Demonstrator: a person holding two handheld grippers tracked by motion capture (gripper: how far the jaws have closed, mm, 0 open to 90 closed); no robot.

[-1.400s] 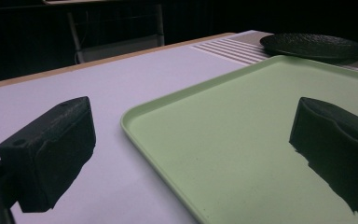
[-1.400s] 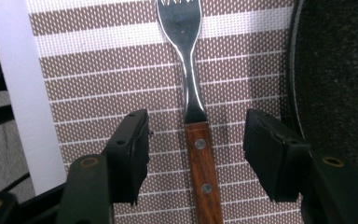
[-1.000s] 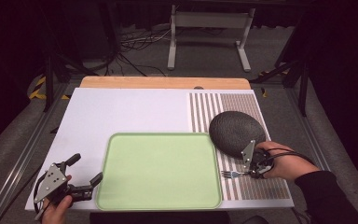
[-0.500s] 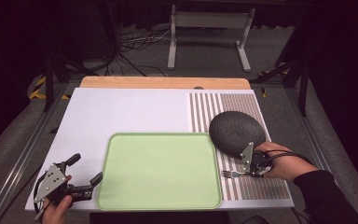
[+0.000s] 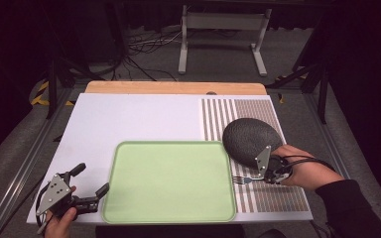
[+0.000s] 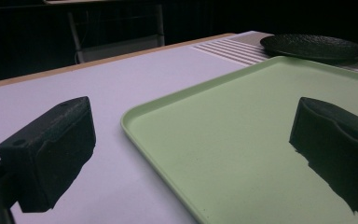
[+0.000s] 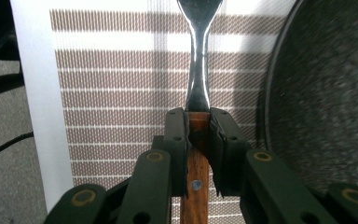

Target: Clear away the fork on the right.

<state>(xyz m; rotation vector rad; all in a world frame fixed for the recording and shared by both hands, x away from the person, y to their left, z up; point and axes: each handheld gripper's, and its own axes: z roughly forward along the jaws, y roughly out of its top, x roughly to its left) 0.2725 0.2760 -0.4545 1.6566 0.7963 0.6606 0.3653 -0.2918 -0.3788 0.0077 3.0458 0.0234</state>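
Observation:
A fork (image 7: pixel 199 56) with a wooden handle points away from my right gripper (image 7: pixel 198 121), whose jaws have just been closing and now clamp the handle between their pads. In the high view the fork (image 5: pixel 242 179) sits just off the striped placemat (image 5: pixel 238 111), between the green tray (image 5: pixel 168 178) and the right gripper (image 5: pixel 262 177). A dark round plate (image 5: pixel 250 139) lies right behind that hand. My left gripper (image 5: pixel 93 178) rests open at the tray's front left corner, one jaw over the tray (image 6: pixel 242 121), nothing between them.
The white table top (image 5: pixel 129 119) ends in a wooden strip at the back. A metal stand (image 5: pixel 223 29) and cables lie on the floor behind. The plate (image 7: pixel 326 93) is close on the fork's right; the table edge is to its left.
The right gripper has closed on the fork's handle and lifted slightly with it. The left gripper has stayed still.

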